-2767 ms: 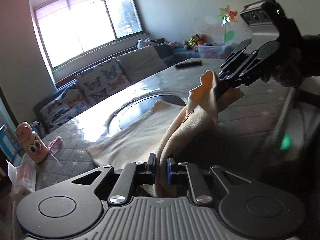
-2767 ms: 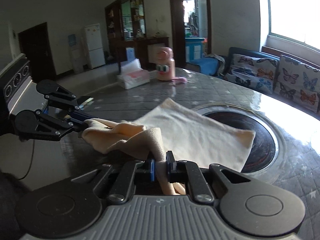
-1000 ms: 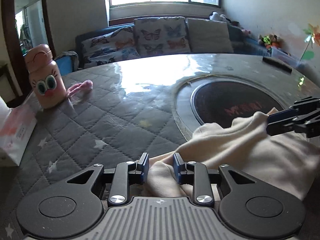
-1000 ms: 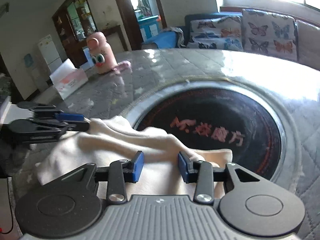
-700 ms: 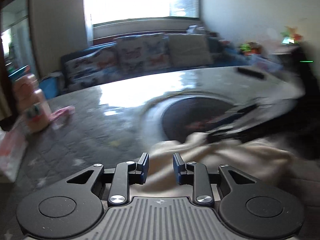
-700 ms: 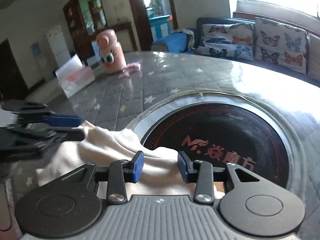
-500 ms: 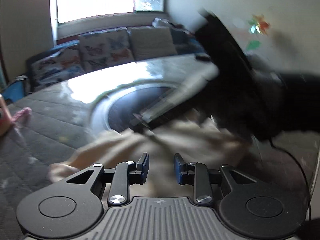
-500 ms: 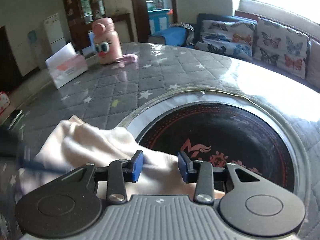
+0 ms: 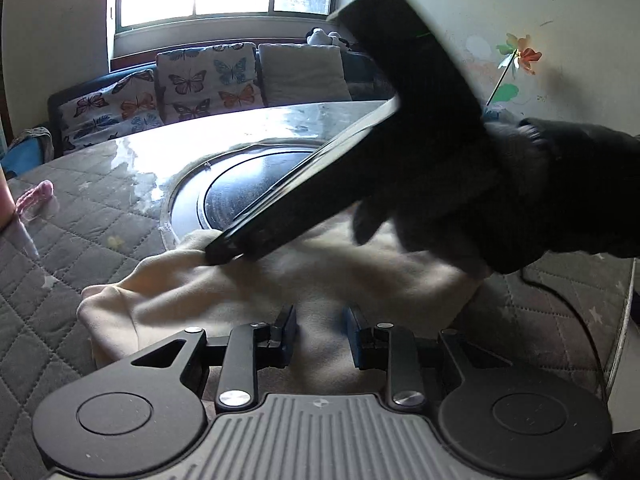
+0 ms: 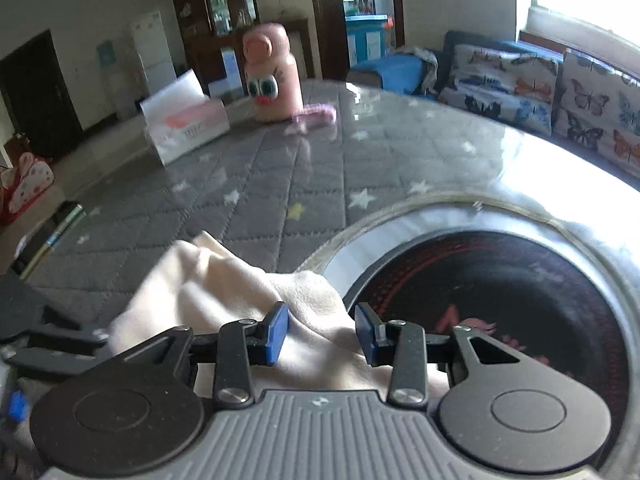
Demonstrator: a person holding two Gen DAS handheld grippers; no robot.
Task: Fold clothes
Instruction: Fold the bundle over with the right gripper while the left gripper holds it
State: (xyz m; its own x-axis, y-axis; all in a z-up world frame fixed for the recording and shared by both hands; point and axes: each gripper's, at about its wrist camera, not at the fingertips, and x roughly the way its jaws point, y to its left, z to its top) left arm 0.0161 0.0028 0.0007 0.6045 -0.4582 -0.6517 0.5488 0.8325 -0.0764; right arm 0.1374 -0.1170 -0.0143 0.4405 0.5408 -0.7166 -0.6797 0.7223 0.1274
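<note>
I see the cream cloth (image 9: 280, 284) lying bunched on the grey quilted table cover (image 9: 100, 216), right beside the round dark plate (image 10: 500, 280) set in the middle of the table, with one edge reaching to its rim. My left gripper (image 9: 319, 334) stands just over the near part of the cloth. Its blue pads are apart by a moderate gap, with cloth visible between and below them, but they do not press on it. My right gripper (image 10: 322, 334) is the same: the pads are parted a little wider, the cloth lies under them, and nothing is pinched.

In the left wrist view the right gripper crosses the picture as a dark, blurred bar, carried by a hand in a black glove (image 9: 520, 200), and its tip is at the far fold of the cloth. A pink bottle with cartoon eyes (image 10: 272, 80) and a tissue box (image 10: 184, 120) stand on the far side of the table.
</note>
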